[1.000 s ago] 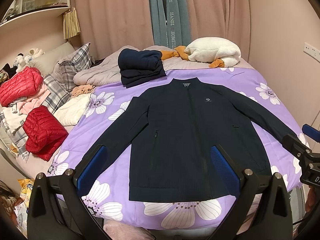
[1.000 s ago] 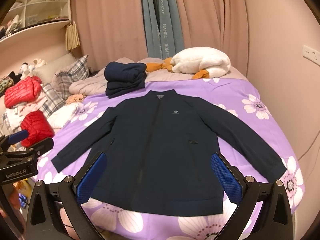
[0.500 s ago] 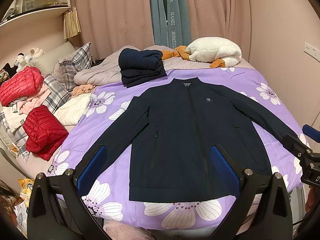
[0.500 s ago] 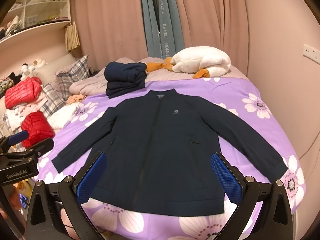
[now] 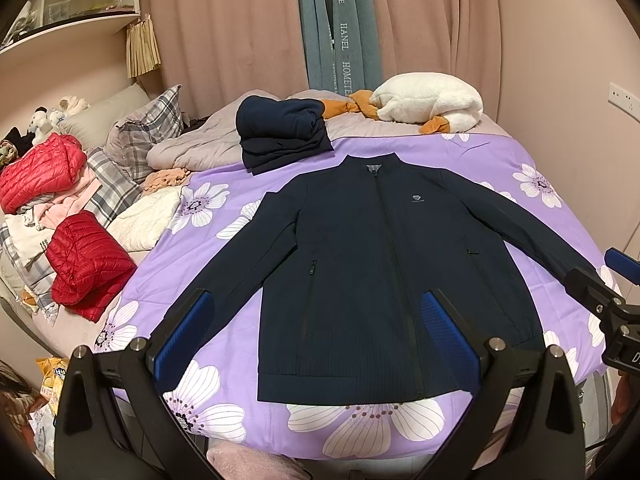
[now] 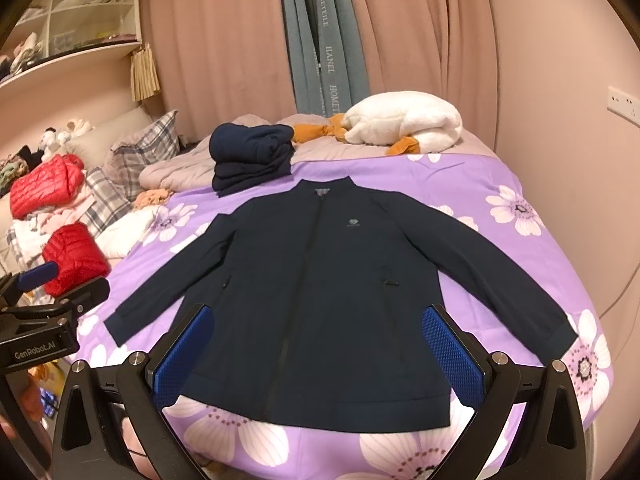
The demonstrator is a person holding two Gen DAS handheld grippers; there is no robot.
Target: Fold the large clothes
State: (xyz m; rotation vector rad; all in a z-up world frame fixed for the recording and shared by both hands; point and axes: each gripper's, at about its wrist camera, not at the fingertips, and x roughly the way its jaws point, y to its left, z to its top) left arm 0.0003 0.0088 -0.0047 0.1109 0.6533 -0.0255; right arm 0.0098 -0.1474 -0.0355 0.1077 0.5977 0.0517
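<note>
One navy jacket (image 5: 384, 276) lies flat, front side up and zipped, on the purple floral bedspread (image 5: 208, 208) of the bed. Both sleeves are spread outward; the collar points toward the curtains (image 5: 248, 28), the hem toward the near edge of the bed.

Two tools are present. The left tool (image 5: 316, 344) is held above the near edge of the bed, its two blue-padded fingers (image 5: 182, 336) spread wide with nothing between them. The right tool (image 6: 320, 350) is held in the same manner, beside the left one, fingers (image 6: 454, 354) equally wide apart and holding nothing. Neither tool touches the jacket.

Behind the collar sits one stack of folded navy garments (image 5: 280, 132), close to the collar. Farther back lies one white plush toy (image 5: 428, 98) with orange parts. To the left of the bedspread: two red puffer jackets (image 5: 88, 260), one above the other in the view and apart, one plaid pillow (image 5: 148, 136), and one white folded item (image 5: 146, 220). One wall socket (image 5: 624, 100) is mounted on the right wall. One shelf unit (image 6: 68, 20) occupies the upper left corner.
</note>
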